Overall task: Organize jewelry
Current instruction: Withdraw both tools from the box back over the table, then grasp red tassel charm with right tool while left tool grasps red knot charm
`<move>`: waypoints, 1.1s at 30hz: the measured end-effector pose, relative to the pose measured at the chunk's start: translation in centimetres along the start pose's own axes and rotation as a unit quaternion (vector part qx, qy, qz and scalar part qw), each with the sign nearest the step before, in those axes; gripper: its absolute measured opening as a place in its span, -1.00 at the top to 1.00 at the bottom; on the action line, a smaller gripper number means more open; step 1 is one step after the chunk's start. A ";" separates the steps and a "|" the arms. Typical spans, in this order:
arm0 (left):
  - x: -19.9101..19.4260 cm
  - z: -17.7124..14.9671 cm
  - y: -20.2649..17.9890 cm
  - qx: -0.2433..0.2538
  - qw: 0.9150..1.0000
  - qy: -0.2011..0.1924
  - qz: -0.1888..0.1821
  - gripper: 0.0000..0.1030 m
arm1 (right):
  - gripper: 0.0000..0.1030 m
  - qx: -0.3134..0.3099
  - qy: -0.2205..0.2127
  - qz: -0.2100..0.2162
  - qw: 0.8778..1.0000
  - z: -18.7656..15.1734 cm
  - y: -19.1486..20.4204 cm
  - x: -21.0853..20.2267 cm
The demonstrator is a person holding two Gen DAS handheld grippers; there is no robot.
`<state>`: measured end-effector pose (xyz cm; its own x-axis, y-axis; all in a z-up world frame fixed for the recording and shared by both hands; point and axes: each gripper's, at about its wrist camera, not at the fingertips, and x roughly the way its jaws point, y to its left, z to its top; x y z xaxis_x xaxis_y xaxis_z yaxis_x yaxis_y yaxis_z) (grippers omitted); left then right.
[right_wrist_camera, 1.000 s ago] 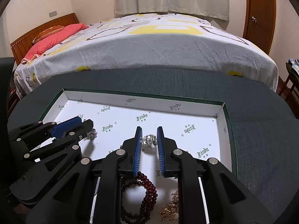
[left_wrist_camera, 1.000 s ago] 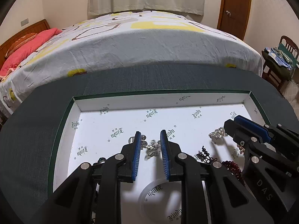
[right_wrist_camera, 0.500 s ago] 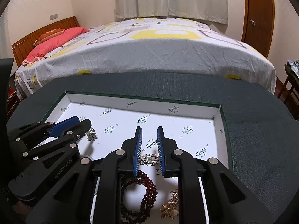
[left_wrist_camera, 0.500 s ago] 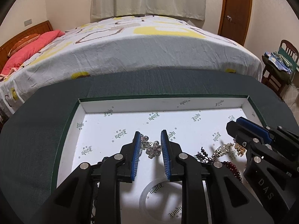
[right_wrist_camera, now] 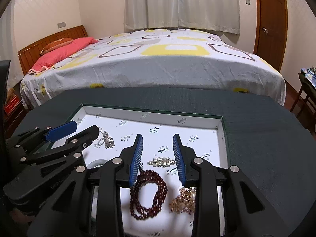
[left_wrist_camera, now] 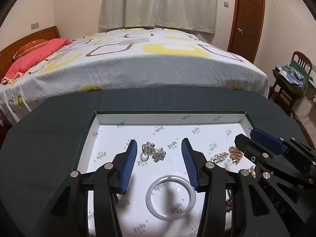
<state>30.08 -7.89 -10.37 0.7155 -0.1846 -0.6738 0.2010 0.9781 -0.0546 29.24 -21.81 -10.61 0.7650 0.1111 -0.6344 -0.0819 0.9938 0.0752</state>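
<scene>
Inspected: shallow rectangular box with white printed lining and dark green rim [left_wrist_camera: 244,118], seated on a dark grey textured tabletop [left_wrist_camera: 49,138], holding all jewelry in view. Left gripper [left_wrist_camera: 159,152], black with blue ribbed pads, poised above the box floor, jaws opening, a moderate gap between the pads; nothing gripped. Silver rhinestone cluster with a thin ring [left_wrist_camera: 154,151] lying on the lining, seen between the left pads and touching neither. White translucent bangle [left_wrist_camera: 170,197] flat on the lining, nearer the camera than the cluster and apart from it. Right gripper [right_wrist_camera: 158,148], same build, likewise above the floor, jaws opening, gap narrower than the left; nothing gripped. Small silver-and-gold link piece [right_wrist_camera: 161,161] resting on the lining, seen between the right pads and clear of both. Dark red beaded bracelet, looped double [right_wrist_camera: 148,195], lying just below the link piece, partly hidden by the right gripper's left finger. Gold-toned crumpled chain cluster [right_wrist_camera: 182,201] just beside the beads on their right; whether the two touch cannot be told. In the right wrist view, left gripper at the left edge, its tip close to the silver cluster. Beyond the table: bed with grey, white and yellow patterned cover [right_wrist_camera: 158,59], pink pillow [right_wrist_camera: 63,51], cream curtains [right_wrist_camera: 181,4], brown wooden door [right_wrist_camera: 272,19].
</scene>
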 end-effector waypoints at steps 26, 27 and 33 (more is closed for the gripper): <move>-10.1 -9.5 -0.9 0.009 1.000 -0.011 0.018 -0.06 | 0.29 0.009 0.026 -0.007 1.000 -10.4 -2.8 -10.9; -10.2 -10.0 -0.8 0.007 1.000 -0.006 0.019 -0.06 | 0.29 0.011 0.029 -0.006 1.000 -10.9 -2.8 -11.0; -10.0 -11.9 0.2 -0.003 0.999 0.018 0.027 -0.06 | 0.29 0.008 0.050 0.000 0.999 -12.6 -2.2 -10.2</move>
<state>14.97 -4.71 -12.42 0.7007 -0.1283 -0.7018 0.1587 0.9871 -0.0220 13.53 -25.04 -13.97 0.6975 0.1109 -0.7080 -0.0706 0.9938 0.0862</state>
